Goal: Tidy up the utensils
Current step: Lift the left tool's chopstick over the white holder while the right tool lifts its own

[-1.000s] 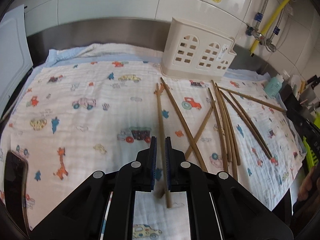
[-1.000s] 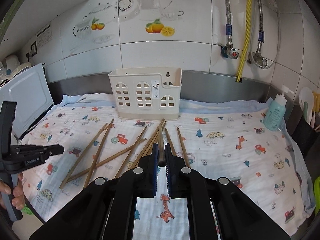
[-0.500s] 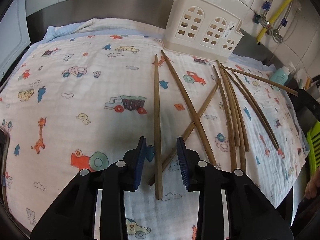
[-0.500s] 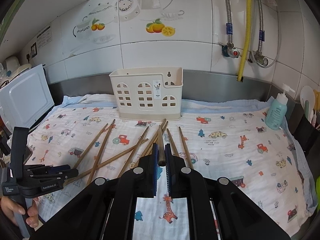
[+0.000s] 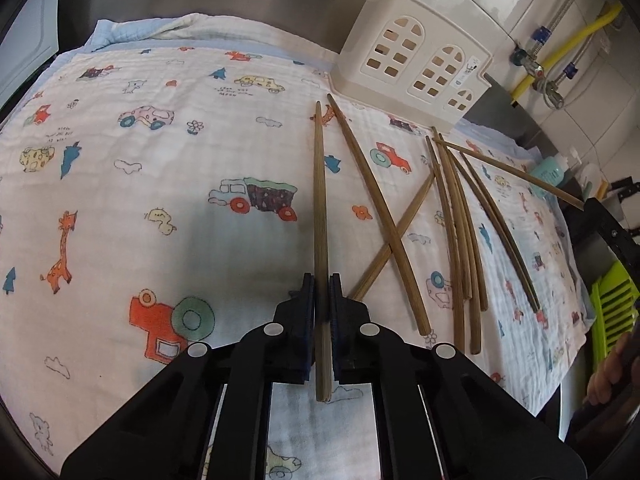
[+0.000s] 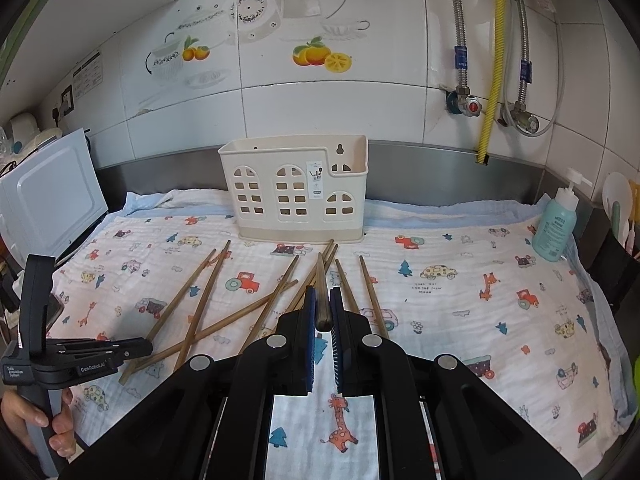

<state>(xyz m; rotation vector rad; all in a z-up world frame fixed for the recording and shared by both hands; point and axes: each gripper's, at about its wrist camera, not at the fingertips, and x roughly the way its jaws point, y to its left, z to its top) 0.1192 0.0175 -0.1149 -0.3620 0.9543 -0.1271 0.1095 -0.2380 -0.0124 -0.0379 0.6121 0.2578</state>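
Several brown wooden chopsticks lie scattered on a cartoon-print cloth. My left gripper is shut on the near end of one chopstick, low over the cloth. My right gripper is shut on another chopstick and holds it pointing toward the cream utensil holder, which stands at the back by the wall. The holder also shows in the left wrist view. The left gripper also shows at the lower left of the right wrist view.
A teal pump bottle stands at the cloth's right edge. A white appliance sits at the left. Pipes and a yellow hose run down the tiled wall. A green rack lies past the cloth's right side.
My left gripper opened, came down over the leftmost chopstick and shut on its near end. My right gripper has held its chopstick still.
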